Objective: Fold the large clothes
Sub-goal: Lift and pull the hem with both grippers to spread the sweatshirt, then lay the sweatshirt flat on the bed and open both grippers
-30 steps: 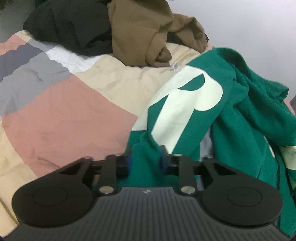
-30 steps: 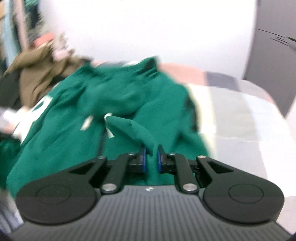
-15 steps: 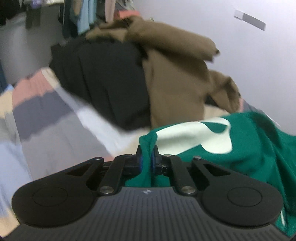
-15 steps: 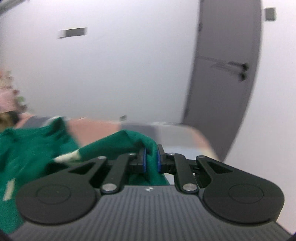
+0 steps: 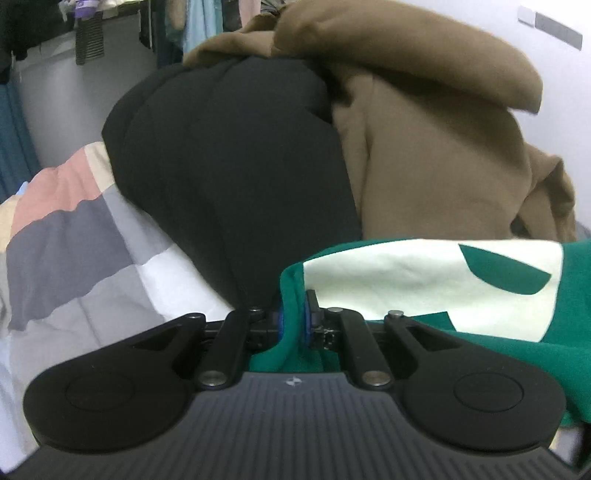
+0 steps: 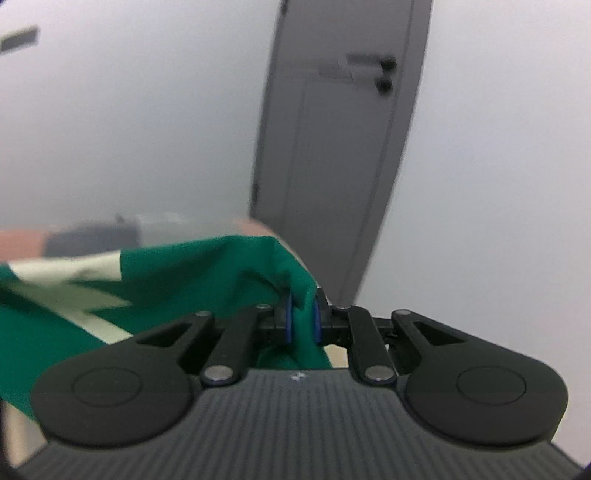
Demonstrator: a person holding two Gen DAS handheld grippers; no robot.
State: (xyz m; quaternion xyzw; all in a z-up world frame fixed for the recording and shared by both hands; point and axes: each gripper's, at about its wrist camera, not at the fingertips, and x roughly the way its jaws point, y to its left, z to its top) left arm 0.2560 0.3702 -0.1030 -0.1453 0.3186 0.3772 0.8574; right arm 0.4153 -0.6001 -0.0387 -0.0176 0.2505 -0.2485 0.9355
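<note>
A: Green sweatshirt (image 5: 576, 332), pale print on it. Pinched at two points. Left gripper (image 5: 293, 319) is clamped narrow on a fold of its edge, cloth bunched between the blue pads (image 5: 281, 321).

B: Right one too?

A: Yes. Right gripper (image 6: 301, 321) is closed down on another green fold, fabric wedged between its pads (image 6: 289, 323). Judging by the level cameras and the taut cloth, the garment is lifted off the bed and stretched between the two grips, likely so it hangs flat before being laid out.

B: Where's the rest of it?

A: In the left wrist view it runs off right from the tongs, print panel (image 5: 424, 280) facing up. In the right wrist view it trails left and down, blurred. Lower hem isn't visible.

B: Surroundings?

A: Behind the left grip: a black garment (image 5: 236, 177) and a brown hoodie (image 5: 436, 147) heaped on a patchwork quilt (image 5: 74, 251), hanging clothes (image 5: 199, 18) further back. Behind the right grip: a grey door (image 6: 340, 147) in a white wall (image 6: 129, 110).

B: Progress?

A: Early, I'd say. Spreading stage, no fold made yet. The heap sits close, so the sweatshirt could snag it on the way down.
</note>
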